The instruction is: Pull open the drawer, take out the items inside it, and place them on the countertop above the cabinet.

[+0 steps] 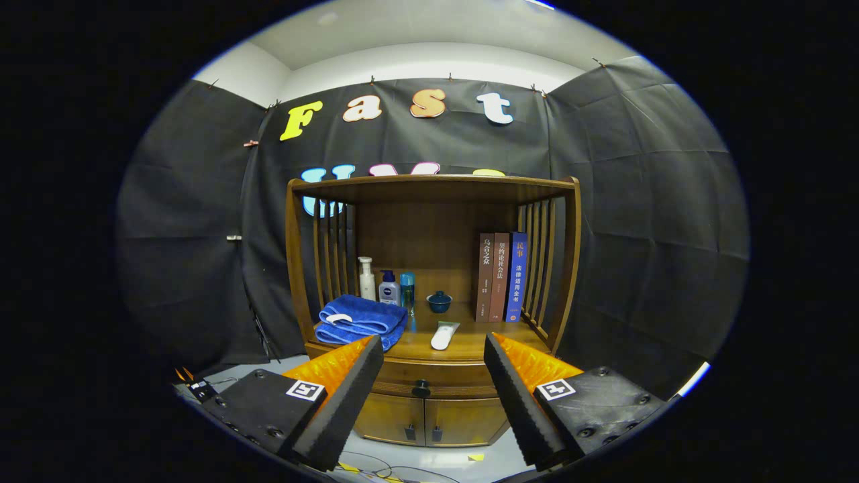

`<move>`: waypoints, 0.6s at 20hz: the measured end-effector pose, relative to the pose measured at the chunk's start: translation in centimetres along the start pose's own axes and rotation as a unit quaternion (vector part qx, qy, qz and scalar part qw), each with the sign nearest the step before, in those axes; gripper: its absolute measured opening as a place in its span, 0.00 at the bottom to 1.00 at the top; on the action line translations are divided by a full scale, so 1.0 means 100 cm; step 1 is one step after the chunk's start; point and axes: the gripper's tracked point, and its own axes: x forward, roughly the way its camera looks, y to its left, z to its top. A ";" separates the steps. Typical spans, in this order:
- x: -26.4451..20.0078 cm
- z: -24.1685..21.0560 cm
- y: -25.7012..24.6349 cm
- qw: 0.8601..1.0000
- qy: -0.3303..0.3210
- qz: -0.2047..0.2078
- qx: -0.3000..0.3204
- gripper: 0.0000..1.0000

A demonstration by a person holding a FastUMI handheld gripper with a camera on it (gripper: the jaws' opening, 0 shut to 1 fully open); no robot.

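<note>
While the gripper (433, 350) stands with its two fingers spread wide and holding nothing, the brown wooden cabinet (433, 402) is well ahead of it. The closed wooden drawer (429, 376) sits under the countertop, and its small dark round knob (421, 388) shows between the fingertips, toward 6 o'clock. The items inside are hidden.

I judge the first risk is the knob: it is small, so the fingers may close beside it or slip off when pulling.

The wooden countertop (470, 342) is already crowded. A folded blue towel (362, 320) lies at 10 o'clock from the knob and a white flat tube (443, 335) at 12 o'clock. Beyond them stand bottles (386, 285), a small dark lidded cup (439, 301) and upright books (501, 276). A careless placing could knock these.
</note>
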 end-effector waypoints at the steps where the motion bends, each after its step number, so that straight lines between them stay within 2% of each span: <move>1: -0.001 -0.001 -0.002 1.000 0.001 -0.002 0.001 0.99; 12: 0.005 -0.009 -0.013 1.000 0.007 -0.014 0.011 0.99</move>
